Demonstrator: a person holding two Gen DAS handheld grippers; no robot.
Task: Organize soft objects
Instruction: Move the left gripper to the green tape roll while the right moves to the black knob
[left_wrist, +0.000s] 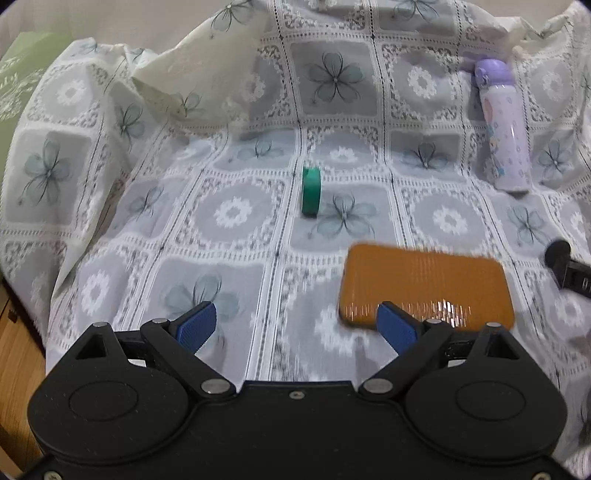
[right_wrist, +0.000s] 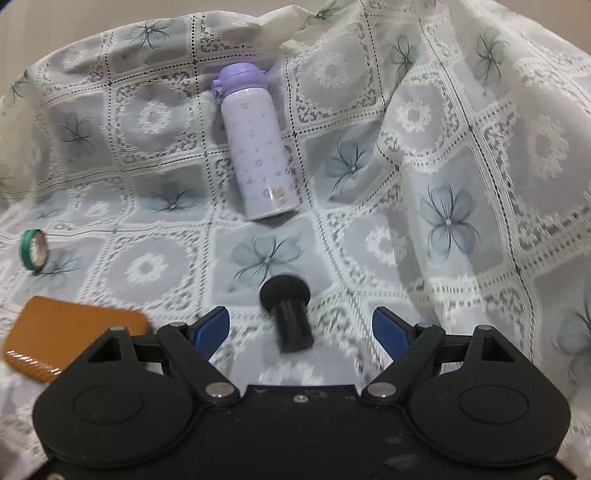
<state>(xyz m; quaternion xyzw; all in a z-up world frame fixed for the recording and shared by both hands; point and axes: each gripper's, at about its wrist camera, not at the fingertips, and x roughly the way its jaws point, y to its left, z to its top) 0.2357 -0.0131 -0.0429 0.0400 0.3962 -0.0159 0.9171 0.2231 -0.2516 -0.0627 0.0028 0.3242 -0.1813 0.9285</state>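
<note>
Both jaws were spread, nothing held. The right gripper (right_wrist: 301, 328) was best lowered squarely over the black handle (right_wrist: 290, 314), gripped mid-shaft; the left gripper (left_wrist: 297, 326) kept near the pad (left_wrist: 424, 284).

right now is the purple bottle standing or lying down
Lying down: the purple bottle rests on its side on the lace cloth, cap shut.

left gripper (left_wrist: 297, 326) jaws apart, right gripper (right_wrist: 301, 330) likewise
</note>
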